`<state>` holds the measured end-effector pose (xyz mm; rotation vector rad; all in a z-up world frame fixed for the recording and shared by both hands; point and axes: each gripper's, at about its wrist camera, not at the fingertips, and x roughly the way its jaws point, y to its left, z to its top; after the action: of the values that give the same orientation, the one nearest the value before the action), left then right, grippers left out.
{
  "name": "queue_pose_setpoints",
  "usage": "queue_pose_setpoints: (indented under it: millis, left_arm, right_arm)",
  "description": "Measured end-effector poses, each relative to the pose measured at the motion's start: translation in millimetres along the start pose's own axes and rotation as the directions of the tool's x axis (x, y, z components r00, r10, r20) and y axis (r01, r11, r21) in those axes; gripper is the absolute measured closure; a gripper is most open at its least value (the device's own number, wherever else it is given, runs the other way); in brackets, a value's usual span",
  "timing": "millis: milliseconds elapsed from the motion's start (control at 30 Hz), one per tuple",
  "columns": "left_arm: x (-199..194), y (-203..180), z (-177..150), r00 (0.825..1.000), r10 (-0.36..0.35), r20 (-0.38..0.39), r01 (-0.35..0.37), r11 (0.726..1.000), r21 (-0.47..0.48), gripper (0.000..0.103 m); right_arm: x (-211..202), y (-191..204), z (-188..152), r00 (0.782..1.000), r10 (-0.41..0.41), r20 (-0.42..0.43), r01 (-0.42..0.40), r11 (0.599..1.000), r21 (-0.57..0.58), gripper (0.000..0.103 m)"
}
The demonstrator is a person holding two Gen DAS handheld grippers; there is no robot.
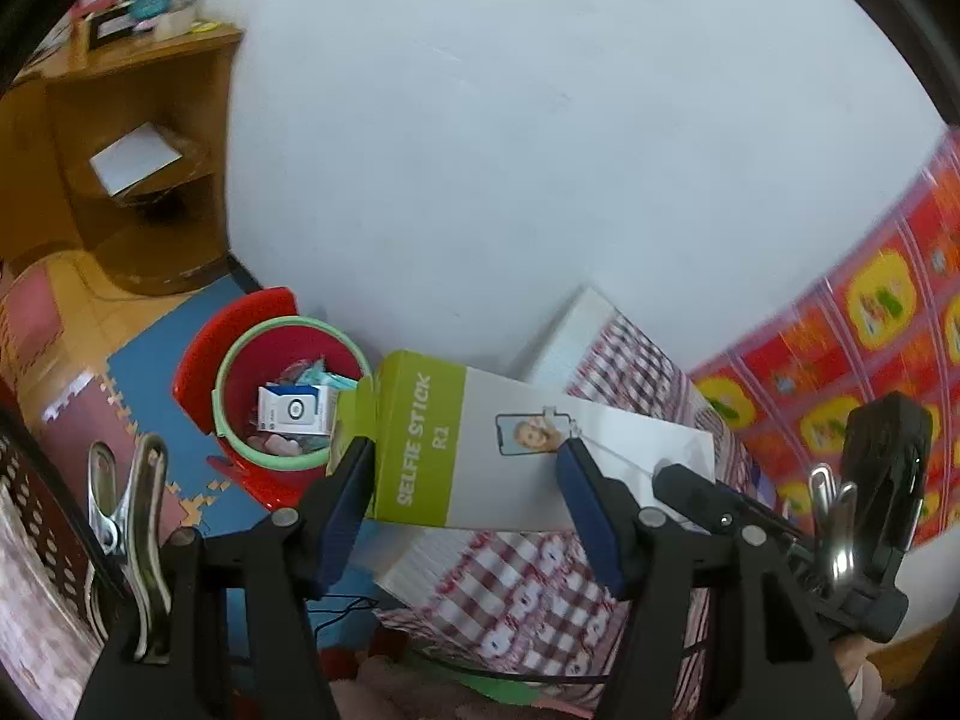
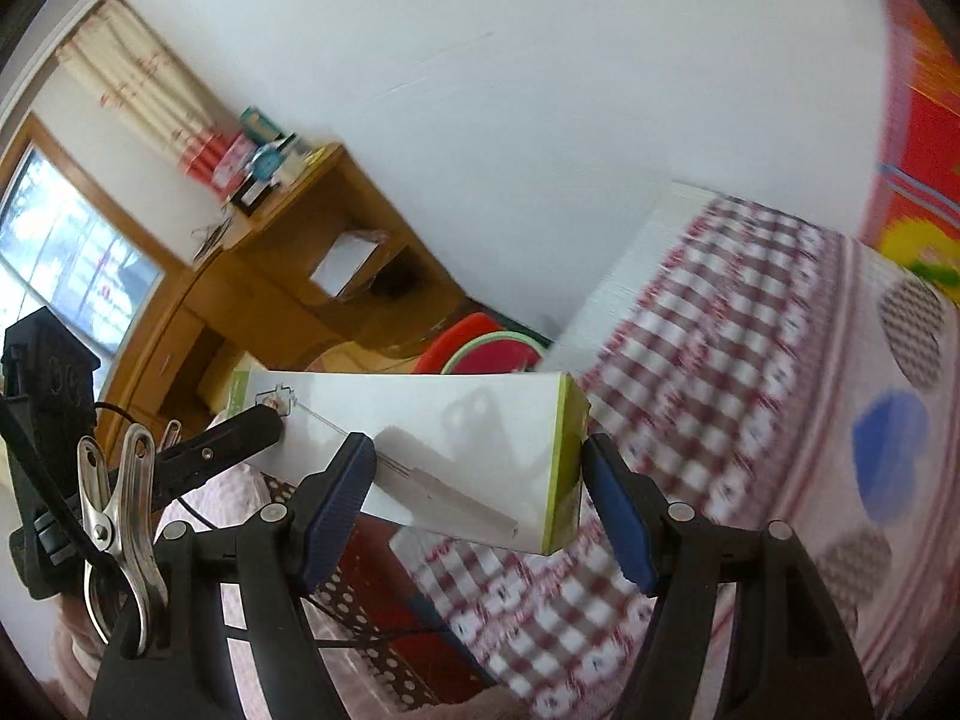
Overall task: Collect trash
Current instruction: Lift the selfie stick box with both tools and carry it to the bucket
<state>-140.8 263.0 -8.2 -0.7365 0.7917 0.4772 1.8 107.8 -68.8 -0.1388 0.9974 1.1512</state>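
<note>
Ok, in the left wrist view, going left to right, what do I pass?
Wooden shelf → red bin → selfie stick box → checked cloth → red patterned sheet.

Floor [image 1: 156,360]: blue and pink foam puzzle mats over wood boards. On mat nr the wall: red bin w/ green rim [image 1: 282,384], upright, lid swung back. Inside it a white/blue small box [image 1: 297,411] plus other wrappers, too small to ID.

Wooden shelf unit [image 1: 138,138] stands on floor in corner, beside bin. Mid shelf: white sheet/card [image 1: 138,159], lying tilted. Top: clutter incl. teal round item [image 1: 147,0], blurred.

Bed [image 1: 540,576] w/ red-white check cover, corner nr the bin. Edge shows polka-dot blanket [image 2: 888,450] in rt wrist view.
</note>
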Motion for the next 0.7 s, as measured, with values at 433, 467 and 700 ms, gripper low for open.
queue_pose_setpoints:
  millis: [433, 467, 700]
  left_arm:
    - [42.2, 83.4, 40.5, 1.000, -0.008, 0.004, 0.008, 0.992, -0.123, 0.039]
    - [47.4, 89.8, 43.2, 1.000, -0.015, -0.001, 0.015, 0.992, -0.128, 0.039]
    - [87.2, 131.4, 55.6, 0.996, -0.063, -0.061, 0.055, 0.991, -0.126, 0.039]
  right_arm:
    - [91.9, 31.7, 52.3, 0.995, -0.001, -0.100, -0.008, 0.996, -0.088, 0.030]
    - [99.4, 32.9, 55.7, 0.994, -0.008, -0.107, -0.002, 0.996, -0.087, 0.031]
    - [153.8, 32.6, 73.0, 0.987, -0.049, -0.156, 0.036, 0.996, -0.085, 0.031]
